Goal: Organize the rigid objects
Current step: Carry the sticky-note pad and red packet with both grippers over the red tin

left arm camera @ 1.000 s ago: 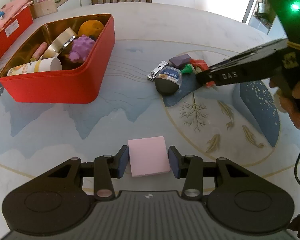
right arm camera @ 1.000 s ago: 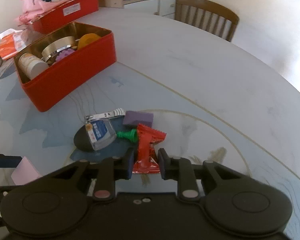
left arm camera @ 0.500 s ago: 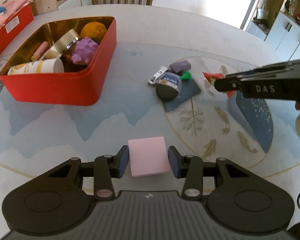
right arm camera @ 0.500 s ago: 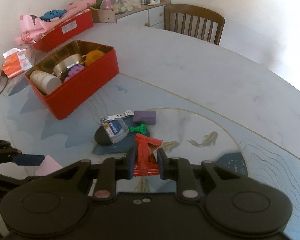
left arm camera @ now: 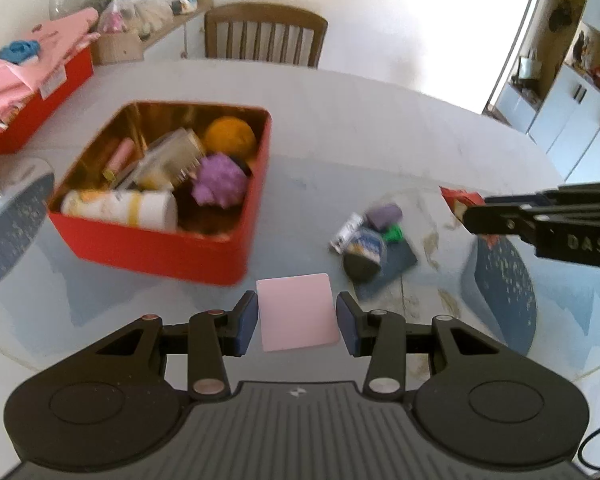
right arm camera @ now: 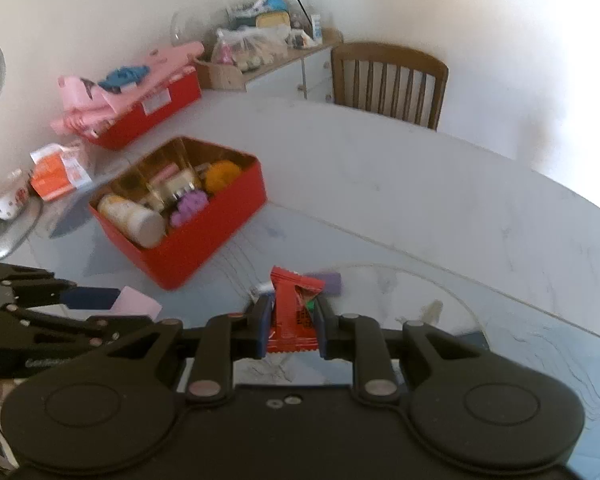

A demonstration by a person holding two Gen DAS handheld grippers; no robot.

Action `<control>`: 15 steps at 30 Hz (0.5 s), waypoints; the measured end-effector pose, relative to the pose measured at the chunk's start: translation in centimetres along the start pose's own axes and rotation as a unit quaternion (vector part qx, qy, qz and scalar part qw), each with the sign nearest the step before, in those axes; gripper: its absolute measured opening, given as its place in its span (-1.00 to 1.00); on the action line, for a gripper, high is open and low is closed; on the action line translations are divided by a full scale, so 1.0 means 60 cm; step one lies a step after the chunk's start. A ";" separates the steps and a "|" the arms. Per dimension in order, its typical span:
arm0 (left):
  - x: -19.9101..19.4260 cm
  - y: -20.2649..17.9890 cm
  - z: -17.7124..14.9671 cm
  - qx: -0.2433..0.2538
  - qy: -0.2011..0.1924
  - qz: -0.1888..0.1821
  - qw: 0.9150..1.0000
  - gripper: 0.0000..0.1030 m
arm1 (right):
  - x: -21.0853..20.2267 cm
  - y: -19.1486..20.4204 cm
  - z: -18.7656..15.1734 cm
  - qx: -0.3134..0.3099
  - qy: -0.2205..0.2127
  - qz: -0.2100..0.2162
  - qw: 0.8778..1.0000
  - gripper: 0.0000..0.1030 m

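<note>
The left gripper holds a flat, matte pink square block with rounded corners, its blue pads closed on the block's two side edges. The right gripper is clamped narrow on a glossy red snack packet with crimped, zigzag ends, standing upright between the pads. Both are held in the air above the table, a pale marble-look top printed with blue washes and gold fish.

The landmark is the red tin, a rounded rectangular box with a shiny gold lining. Inside it lie a white-and-yellow cylindrical bottle on its side along the near wall, a knobbly purple ball, a fuzzy orange ball in the far right corner, a roll of clear tape and a pink tube.

To the right of the tin, on the bare tabletop, is a blurred cluster: a nail clipper, a purple block, a small green piece and a dark oval object with a blue label. Behind the tin stands a wooden slat-back chair; to its left, a second red box is heaped with pink cloth.
</note>
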State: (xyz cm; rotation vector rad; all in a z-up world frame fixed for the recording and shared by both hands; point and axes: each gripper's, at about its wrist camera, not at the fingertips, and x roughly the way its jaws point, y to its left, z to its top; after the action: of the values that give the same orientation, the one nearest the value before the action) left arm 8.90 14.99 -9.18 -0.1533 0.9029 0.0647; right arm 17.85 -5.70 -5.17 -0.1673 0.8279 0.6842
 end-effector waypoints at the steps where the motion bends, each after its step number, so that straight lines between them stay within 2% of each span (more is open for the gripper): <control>1: -0.004 0.006 0.008 -0.001 -0.005 0.000 1.000 -0.17 | -0.003 0.004 0.005 0.000 -0.003 0.000 1.000 -0.58; 15: -0.036 0.092 0.107 0.009 -0.058 0.000 0.998 -0.17 | 0.004 0.079 0.073 0.005 -0.035 0.000 0.999 -0.58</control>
State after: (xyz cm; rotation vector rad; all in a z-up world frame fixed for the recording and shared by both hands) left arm 11.92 21.51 -4.17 -0.1322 0.7870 0.0642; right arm 17.74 -0.17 -1.84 -0.1343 0.7632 0.6826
